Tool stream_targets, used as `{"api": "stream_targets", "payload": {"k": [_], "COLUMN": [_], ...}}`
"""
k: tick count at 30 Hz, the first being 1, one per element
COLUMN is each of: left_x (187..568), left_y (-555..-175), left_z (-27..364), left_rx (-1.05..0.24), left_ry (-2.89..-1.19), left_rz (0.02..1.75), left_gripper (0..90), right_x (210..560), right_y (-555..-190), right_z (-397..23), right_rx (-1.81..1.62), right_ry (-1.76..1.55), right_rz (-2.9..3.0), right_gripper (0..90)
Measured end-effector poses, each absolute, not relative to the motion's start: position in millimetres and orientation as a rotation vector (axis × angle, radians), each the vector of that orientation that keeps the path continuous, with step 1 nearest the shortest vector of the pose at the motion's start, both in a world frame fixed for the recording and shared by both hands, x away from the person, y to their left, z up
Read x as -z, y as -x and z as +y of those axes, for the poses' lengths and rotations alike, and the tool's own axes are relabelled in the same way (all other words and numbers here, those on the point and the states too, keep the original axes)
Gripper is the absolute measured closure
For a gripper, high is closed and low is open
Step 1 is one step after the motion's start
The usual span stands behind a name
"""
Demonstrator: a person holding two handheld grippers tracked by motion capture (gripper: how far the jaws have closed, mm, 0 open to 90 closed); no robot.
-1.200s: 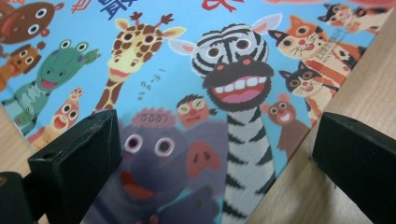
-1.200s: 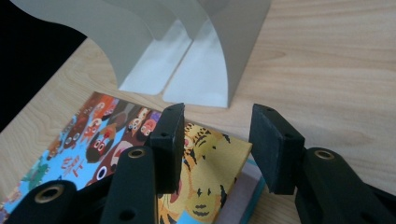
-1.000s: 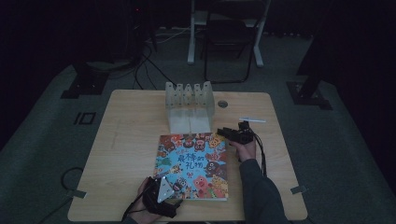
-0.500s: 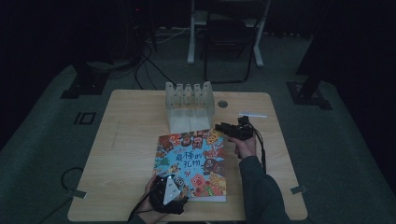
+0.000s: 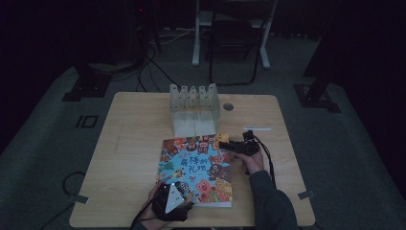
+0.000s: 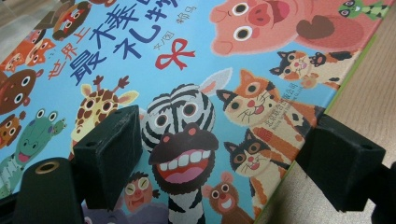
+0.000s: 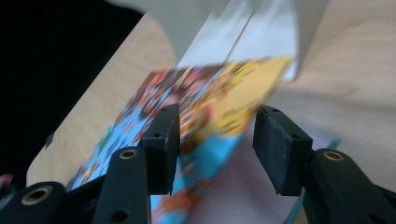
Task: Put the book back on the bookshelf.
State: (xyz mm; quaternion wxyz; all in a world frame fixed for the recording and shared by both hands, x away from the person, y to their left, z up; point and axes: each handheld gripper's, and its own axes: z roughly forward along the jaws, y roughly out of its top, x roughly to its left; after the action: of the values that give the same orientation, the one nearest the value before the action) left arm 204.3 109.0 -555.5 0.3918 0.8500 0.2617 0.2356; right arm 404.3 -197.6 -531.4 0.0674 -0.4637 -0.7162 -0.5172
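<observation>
A colourful picture book with cartoon animals lies flat on the wooden table. My left gripper sits at its near left corner. In the left gripper view its jaws stand wide over the cover and have just been closing, with no pad pressing on it. My right gripper is at the book's far right corner. There the blurred cover corner rises between its jaws, which have just been opening. A pale page shows beneath.
A clear slotted book rack stands just beyond the book, toward the table's far edge. A thin white stick lies to the right of it, and a round hole is in the tabletop. Chair and stand legs stand on the floor behind.
My right gripper has shifted a little at the book's far right corner. The left hand has stayed at the near corner, and the book lies about where it was.
</observation>
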Motion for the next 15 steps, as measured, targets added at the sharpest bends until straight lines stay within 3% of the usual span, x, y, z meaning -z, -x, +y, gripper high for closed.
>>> {"api": "stream_targets", "payload": {"k": [8, 15], "left_x": [554, 554], "left_y": [-204, -203], "left_z": [111, 114], "left_rx": [-0.590, -0.554], "left_ry": [-2.141, -2.147], "left_rz": [0.671, 0.690], "left_gripper": [17.0, 16.6], "right_x": [530, 535], "right_y": [-377, -374], "right_z": [-185, -177], "right_rx": [1.494, 1.431], "right_ry": [1.337, 1.358], "right_rz": [-2.109, -2.064], "right_gripper": [58.9, 61.3]}}
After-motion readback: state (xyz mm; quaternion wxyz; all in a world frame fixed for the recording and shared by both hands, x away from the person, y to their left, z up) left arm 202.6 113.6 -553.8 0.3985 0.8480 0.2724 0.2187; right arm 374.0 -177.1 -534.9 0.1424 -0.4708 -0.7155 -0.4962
